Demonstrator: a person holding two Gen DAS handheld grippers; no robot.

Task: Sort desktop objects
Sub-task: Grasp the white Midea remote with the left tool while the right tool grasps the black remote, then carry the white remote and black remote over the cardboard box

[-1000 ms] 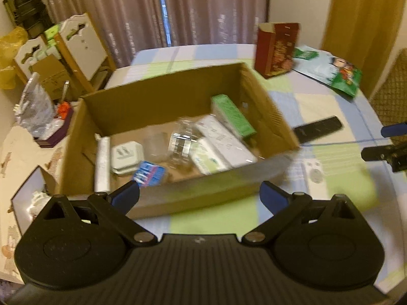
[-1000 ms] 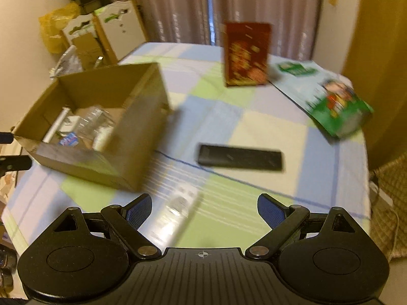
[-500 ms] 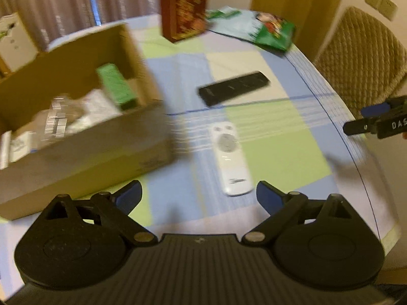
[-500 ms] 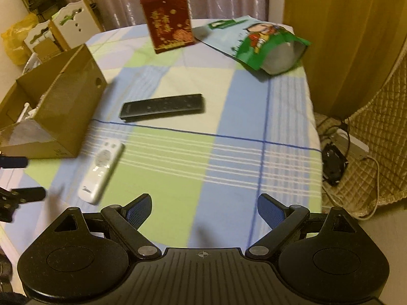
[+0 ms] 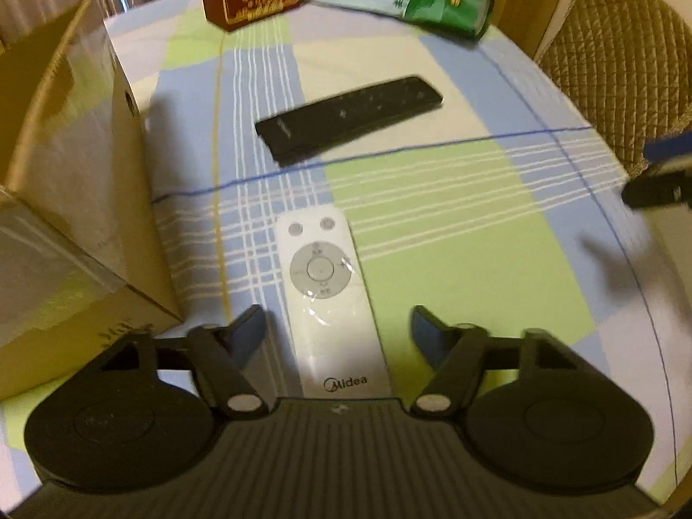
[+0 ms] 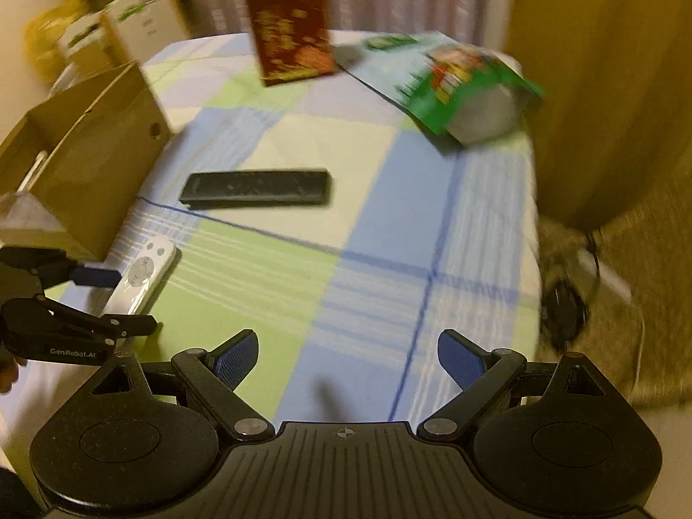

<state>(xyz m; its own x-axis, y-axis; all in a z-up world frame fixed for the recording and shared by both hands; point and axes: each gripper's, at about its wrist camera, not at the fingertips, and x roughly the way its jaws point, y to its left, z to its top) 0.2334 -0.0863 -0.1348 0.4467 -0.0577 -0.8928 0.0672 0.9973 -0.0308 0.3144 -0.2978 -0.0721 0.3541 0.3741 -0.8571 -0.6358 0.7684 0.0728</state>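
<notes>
Left gripper spread wide astride white remote; off-centre closing could skid it. Right gripper open, empty.

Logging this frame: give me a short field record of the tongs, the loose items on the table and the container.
left tongs: open, straddling the near end of the white Midea remote control, not closed on it
right tongs: open, over bare checked tablecloth, holding nothing
black slim remote control: flat on the cloth, beyond the white one, apart from it
brown cardboard box: left of both remotes
red printed gift box: upright at the far side
green snack bag: lying at the far right
</notes>
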